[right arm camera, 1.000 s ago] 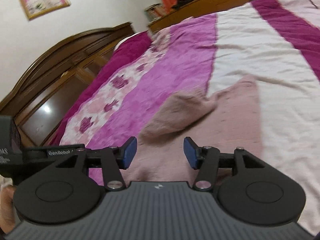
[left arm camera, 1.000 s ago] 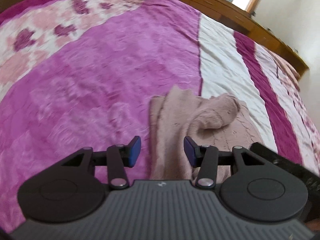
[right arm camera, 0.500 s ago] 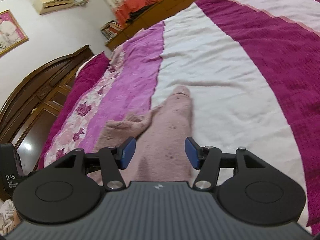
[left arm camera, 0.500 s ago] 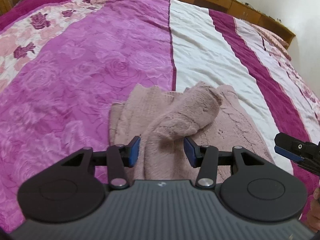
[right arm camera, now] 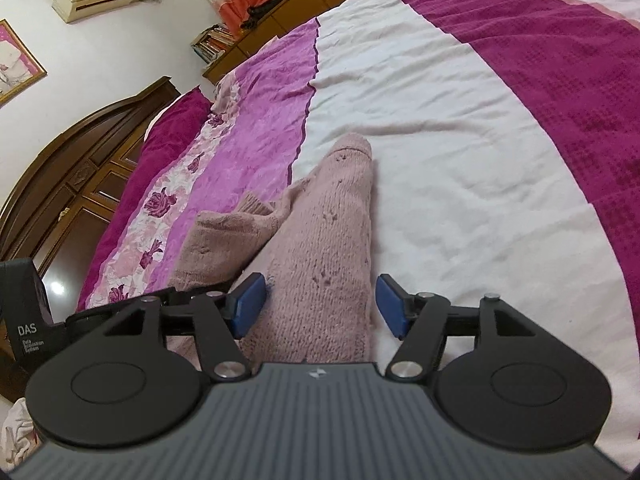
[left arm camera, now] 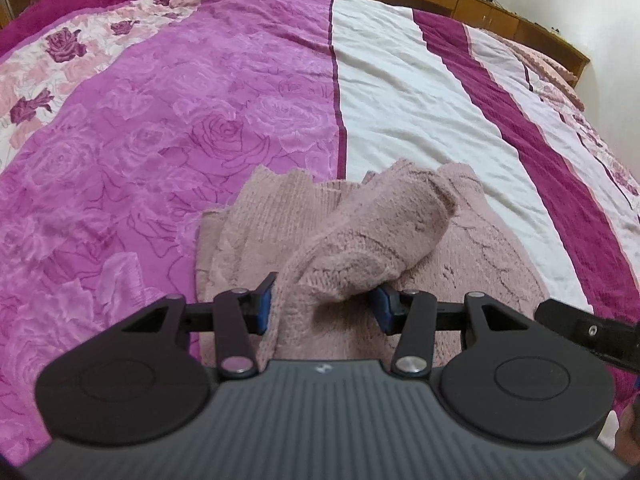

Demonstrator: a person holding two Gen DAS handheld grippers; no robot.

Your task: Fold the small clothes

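Closer now: left hand-held gripper [left arm camera: 322,304] wide around sleeve; right hand-held gripper [right arm camera: 320,304] wide; fuzzy pink sweater [left arm camera: 472,248] rumpled.

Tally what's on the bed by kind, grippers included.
Sweater: 1, dusty pink knit, sleeve folded over its body
Bedspread: 1, striped pink, white and magenta
Grippers: 2, left gripper and right gripper, jaws open on both
Total: 4

Near hem of the pink sweater [left arm camera: 360,240] behind the gripper body, unseen.
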